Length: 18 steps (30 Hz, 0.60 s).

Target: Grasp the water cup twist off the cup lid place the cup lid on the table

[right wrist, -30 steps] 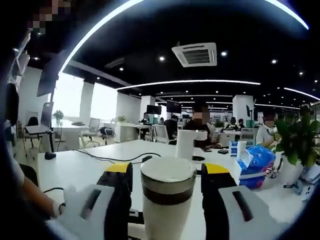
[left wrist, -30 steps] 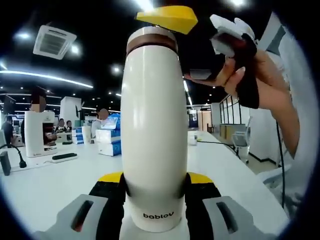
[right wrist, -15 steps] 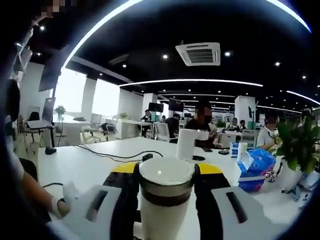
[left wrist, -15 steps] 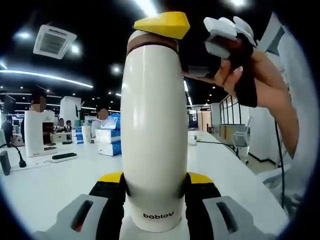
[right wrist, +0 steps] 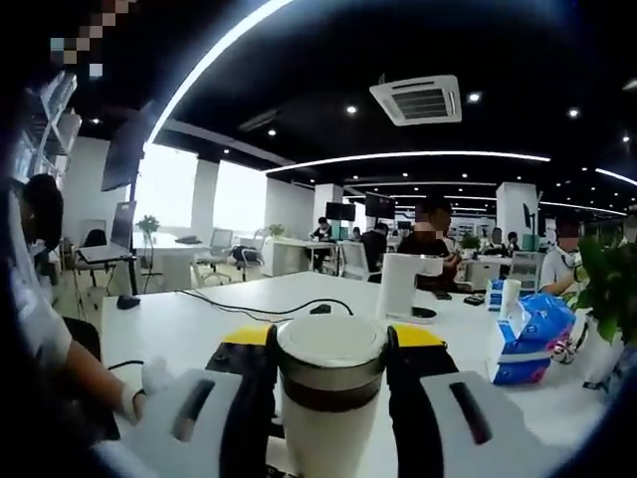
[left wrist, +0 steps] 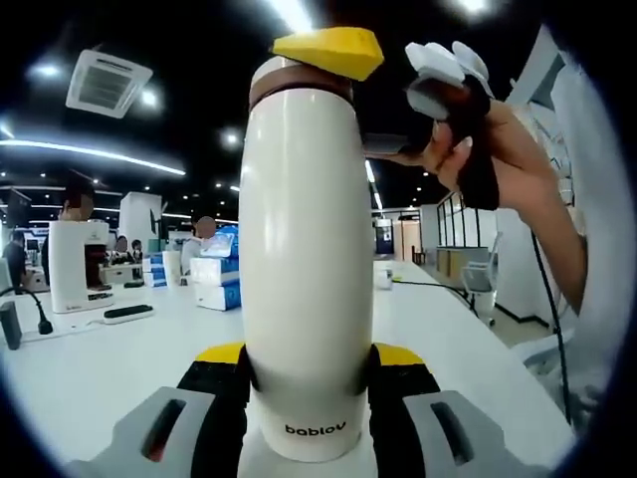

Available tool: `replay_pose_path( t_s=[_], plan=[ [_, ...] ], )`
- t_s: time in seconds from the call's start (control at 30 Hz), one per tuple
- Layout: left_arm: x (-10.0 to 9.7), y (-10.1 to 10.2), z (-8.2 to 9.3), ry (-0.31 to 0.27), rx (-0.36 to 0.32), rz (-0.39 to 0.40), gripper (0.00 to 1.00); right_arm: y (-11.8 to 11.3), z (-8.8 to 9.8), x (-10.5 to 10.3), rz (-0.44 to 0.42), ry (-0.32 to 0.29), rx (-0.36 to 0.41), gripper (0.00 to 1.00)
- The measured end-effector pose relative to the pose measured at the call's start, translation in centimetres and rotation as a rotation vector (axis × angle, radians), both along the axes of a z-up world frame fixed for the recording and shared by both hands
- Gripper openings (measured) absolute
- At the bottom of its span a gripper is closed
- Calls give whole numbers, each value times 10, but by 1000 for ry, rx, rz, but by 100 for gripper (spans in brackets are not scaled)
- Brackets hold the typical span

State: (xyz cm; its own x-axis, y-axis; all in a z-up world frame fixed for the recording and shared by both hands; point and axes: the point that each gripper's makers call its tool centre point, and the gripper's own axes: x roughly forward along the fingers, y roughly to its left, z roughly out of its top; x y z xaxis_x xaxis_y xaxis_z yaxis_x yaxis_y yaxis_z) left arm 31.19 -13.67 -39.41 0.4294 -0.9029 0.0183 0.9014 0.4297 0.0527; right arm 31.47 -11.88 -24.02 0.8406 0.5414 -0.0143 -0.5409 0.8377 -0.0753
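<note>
Two grippers share one upright white water cup: the left gripper clamps its base above the white table, while the right gripper pinches the brown-banded cup lid at the top. Both line up on the cup's vertical axis, so twisting should turn about it; whether the lid is loosened is unclear.

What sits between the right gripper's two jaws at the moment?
In the right gripper view, the water cup's lid fills the gap of the right gripper; its jaws press either side, with nothing else between.
</note>
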Motion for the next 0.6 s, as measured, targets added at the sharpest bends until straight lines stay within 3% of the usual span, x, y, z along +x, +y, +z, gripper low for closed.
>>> replay_pose_path(
  t_s=[0.6],
  plan=[
    [0,1,0,2,-1,4,48,10,-3,-1,284,73,-58,45]
  ],
)
